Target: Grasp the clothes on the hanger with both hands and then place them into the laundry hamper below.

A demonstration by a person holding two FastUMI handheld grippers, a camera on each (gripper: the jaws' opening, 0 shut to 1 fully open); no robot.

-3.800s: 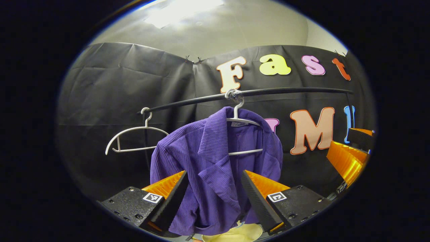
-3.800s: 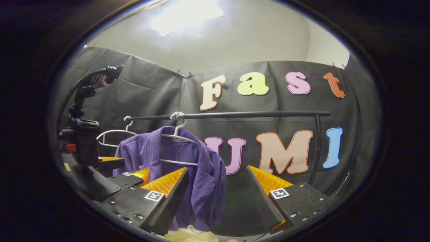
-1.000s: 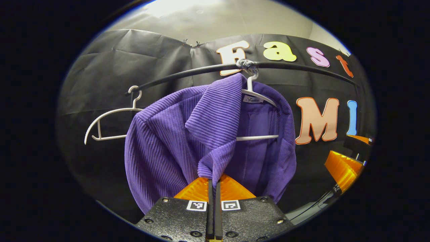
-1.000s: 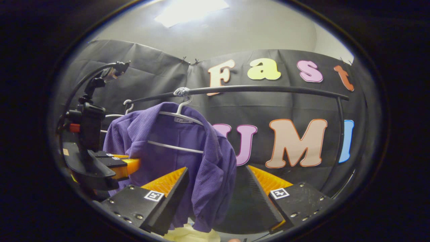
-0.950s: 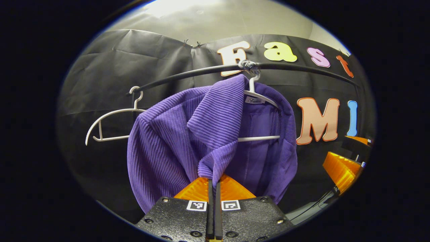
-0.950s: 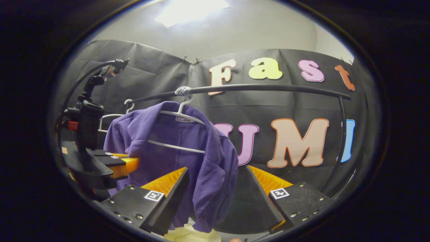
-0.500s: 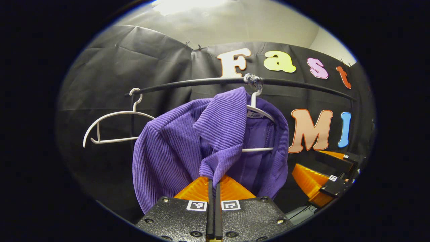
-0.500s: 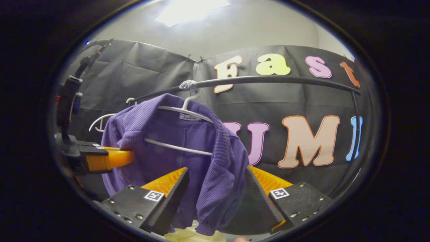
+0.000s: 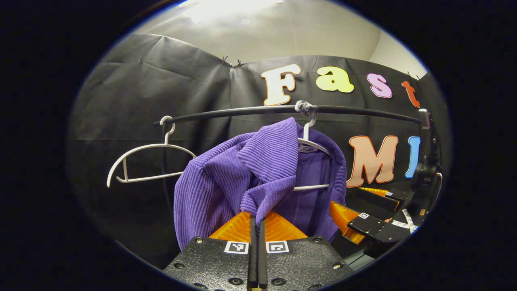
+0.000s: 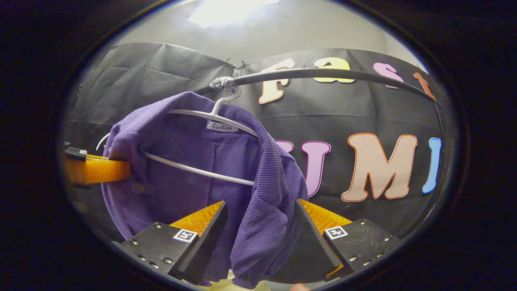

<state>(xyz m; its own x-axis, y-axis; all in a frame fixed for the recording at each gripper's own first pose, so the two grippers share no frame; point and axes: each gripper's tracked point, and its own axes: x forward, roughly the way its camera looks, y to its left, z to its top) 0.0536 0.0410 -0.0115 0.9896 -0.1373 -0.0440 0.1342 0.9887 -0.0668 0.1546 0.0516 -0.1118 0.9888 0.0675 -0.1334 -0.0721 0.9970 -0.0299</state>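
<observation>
- The left gripper (image 9: 255, 216) is pinching a fold of the purple jacket's (image 9: 226, 182) front edge, its jaws pressed together on the cloth with almost no gap.
- In the right gripper view, the right gripper (image 10: 260, 226) is holding its jaws spread, and the jacket's (image 10: 190, 161) other front edge is hanging down between them; whether either finger is touching the cloth, I cannot tell.
- A bit of pale yellow cloth (image 10: 242, 286) is peeking out below the jacket's hem, at the bottom of the right gripper view.
- In the left gripper view, the right gripper (image 9: 355, 220) is sitting just beside the jacket's far side, low at the right.
- In the right gripper view, the left gripper (image 10: 97, 169) is reaching in from the left edge and meeting the jacket at its folded front.
- The jacket is hanging on a white hanger (image 10: 210, 117), collar bunched up over one shoulder.
- The hanger's hook is hanging from a black rail (image 9: 242, 111), wrapped at the hook with something silvery.
- A second, bare white hanger (image 9: 145, 161) is hanging near the rail's left end, well apart from the jacket.
</observation>
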